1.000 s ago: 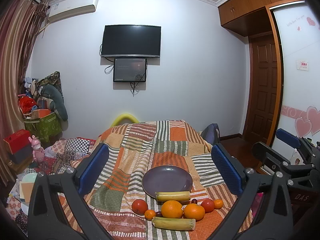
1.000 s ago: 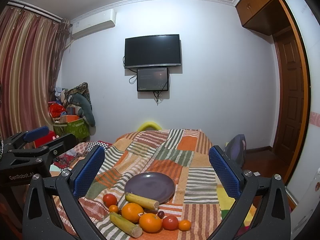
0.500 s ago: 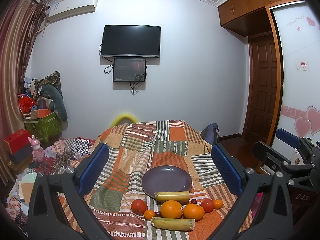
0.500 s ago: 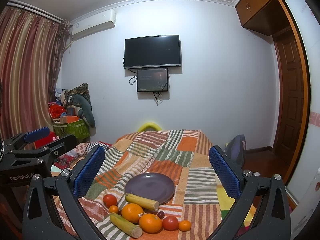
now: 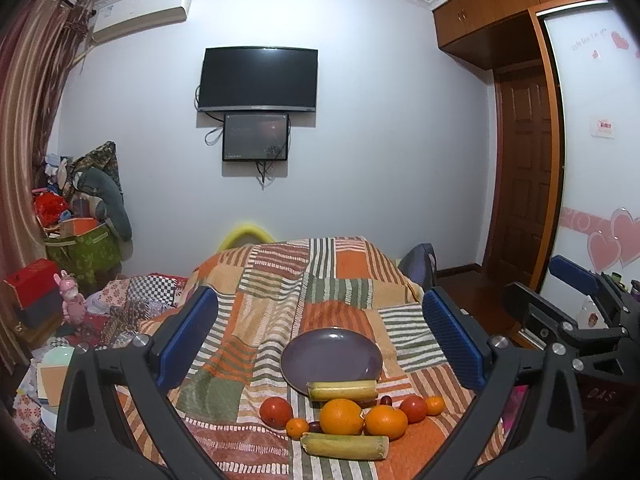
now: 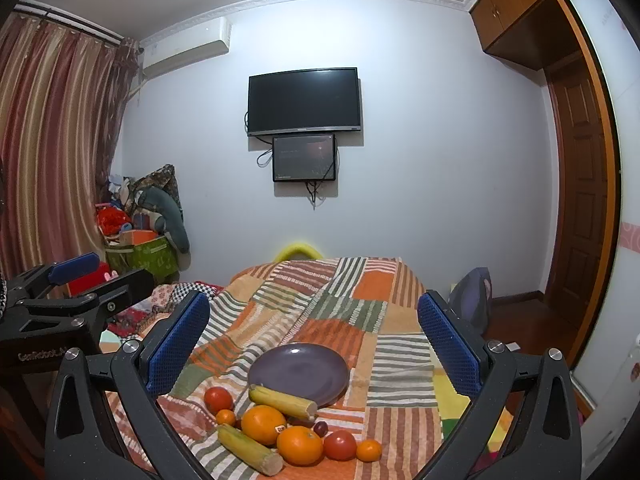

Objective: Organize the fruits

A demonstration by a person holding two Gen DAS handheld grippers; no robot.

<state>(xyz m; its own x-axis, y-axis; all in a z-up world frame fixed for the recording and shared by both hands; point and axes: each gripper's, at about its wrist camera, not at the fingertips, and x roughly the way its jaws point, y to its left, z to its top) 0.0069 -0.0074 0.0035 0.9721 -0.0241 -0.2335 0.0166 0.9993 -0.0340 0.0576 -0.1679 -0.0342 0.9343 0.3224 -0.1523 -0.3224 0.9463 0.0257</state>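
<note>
Left wrist view is looking over a striped patchwork blanket (image 5: 320, 280), with the left gripper (image 5: 320, 340) hovering above it, its blue-padded jaws standing wide apart and holding nothing. Going from left to right along the near edge of the blanket, a red tomato (image 5: 276, 411) is lying alone, then a small tangerine (image 5: 297, 427) is sitting just beside a dark grape (image 5: 315, 426). Next a large orange (image 5: 341, 416) is resting close against a second orange (image 5: 386, 422). Nearer than these two, a yellow-green cane stick (image 5: 345, 446) is lying crosswise. Farther back, a second cane stick (image 5: 343, 390) is lying across the near rim of the empty purple plate (image 5: 331, 354). Right of the oranges, a second tomato (image 5: 413, 409) is sitting with a second tangerine (image 5: 435, 405) just beside it, and another dark grape (image 5: 385, 400) is showing between the far stick and the oranges. At the far right edge, the right gripper (image 5: 576, 292) is showing side-on, clear of the fruit.

Right wrist view is showing the left gripper (image 6: 72, 280) at the left edge, well apart from the fruit. The right gripper (image 6: 314, 340) is hanging over the blanket (image 6: 360, 300) with its jaws spread wide and empty. Below it the same cluster is lying near the plate (image 6: 298, 372), with one stick (image 6: 284, 400) leaning on the plate's near rim and the other (image 6: 250, 450) at the near left.
</note>
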